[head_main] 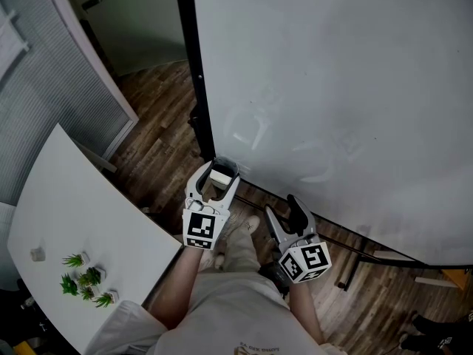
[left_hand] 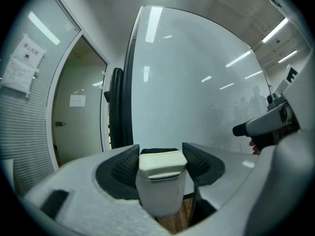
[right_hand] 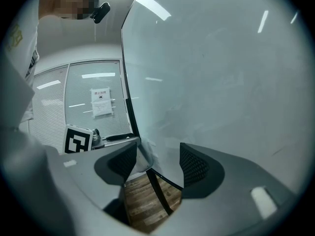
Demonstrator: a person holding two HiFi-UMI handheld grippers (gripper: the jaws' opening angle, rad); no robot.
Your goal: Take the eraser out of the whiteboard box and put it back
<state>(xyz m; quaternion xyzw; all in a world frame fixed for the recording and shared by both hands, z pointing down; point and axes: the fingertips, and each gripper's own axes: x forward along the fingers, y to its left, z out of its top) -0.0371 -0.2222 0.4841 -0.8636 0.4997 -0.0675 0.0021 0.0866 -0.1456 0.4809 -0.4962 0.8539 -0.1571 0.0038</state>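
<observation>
My left gripper [head_main: 219, 177] is shut on a cream-white eraser [head_main: 220, 175] right at the lower left corner of the whiteboard [head_main: 332, 87]. In the left gripper view the eraser [left_hand: 162, 178] stands upright between the ribbed pads [left_hand: 127, 167] of the left gripper [left_hand: 160, 161], with the board straight behind it. I cannot make out the box as a separate thing. My right gripper [head_main: 284, 209] hangs open lower right, close to the board's bottom edge. In its own view the right gripper [right_hand: 157, 163] has only floor and the board's frame between its jaws.
A black post [head_main: 194, 72] runs along the whiteboard's left edge, and a stand leg [head_main: 355, 250] lies on the wooden floor [head_main: 159, 139]. A white table [head_main: 74, 220] with small green plants [head_main: 85, 279] is at lower left. A blinded glass partition [head_main: 44, 87] stands beyond it.
</observation>
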